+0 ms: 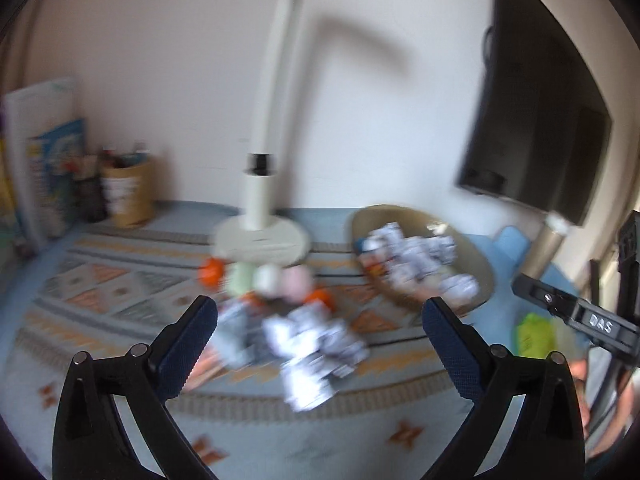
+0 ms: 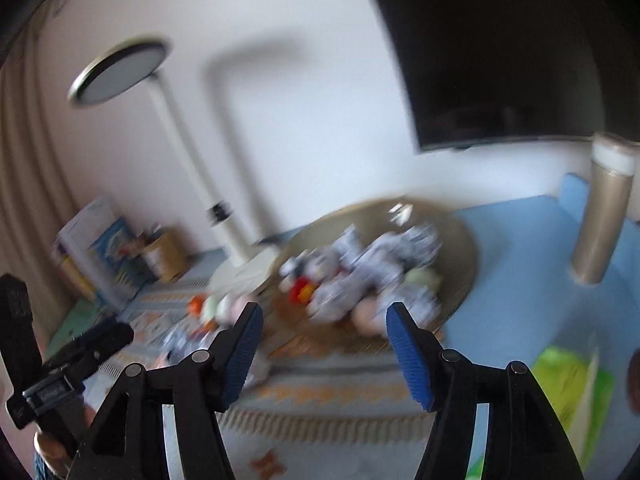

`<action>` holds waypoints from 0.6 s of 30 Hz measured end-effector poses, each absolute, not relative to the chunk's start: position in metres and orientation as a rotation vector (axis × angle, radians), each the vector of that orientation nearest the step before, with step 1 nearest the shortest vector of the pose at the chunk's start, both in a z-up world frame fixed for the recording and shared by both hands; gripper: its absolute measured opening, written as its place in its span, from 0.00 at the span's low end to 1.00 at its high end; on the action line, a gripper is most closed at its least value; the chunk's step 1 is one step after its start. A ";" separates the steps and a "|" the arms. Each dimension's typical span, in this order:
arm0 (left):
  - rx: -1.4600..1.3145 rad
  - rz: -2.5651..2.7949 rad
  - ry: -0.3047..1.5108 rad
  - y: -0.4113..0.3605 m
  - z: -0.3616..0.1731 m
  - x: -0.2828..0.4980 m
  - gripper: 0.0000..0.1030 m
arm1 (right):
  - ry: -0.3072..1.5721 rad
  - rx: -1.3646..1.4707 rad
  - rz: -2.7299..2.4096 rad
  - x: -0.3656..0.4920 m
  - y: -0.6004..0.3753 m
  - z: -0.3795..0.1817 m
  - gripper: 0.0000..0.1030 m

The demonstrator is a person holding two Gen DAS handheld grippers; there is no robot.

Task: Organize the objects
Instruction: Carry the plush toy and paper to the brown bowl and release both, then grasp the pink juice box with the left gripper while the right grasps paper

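Note:
Both views are motion-blurred. In the left wrist view, my left gripper is open and empty above a pile of black-and-white wrapped packets lying on the patterned mat. Behind the pile sit small round pastel objects and orange ones. A round woven tray at the right holds more wrapped packets. In the right wrist view, my right gripper is open and empty in front of the tray, which holds packets and a red item.
A white desk lamp stands behind the objects. A brown pen cup and books are at the back left. A dark monitor hangs at the right, with a gold cylinder below it. A green packet lies at the right.

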State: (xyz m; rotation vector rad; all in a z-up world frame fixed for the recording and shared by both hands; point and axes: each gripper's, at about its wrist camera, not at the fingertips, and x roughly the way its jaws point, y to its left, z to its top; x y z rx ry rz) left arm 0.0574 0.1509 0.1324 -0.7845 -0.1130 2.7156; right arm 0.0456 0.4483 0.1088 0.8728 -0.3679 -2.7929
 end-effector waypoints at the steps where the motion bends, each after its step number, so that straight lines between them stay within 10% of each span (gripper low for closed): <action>1: -0.791 2.747 -0.119 0.139 0.126 0.065 0.99 | -0.354 0.881 -2.778 0.052 0.438 0.103 0.65; 18: -1.149 2.914 -0.155 0.066 0.029 0.046 0.99 | -0.172 1.131 -2.799 0.053 0.367 -0.005 0.83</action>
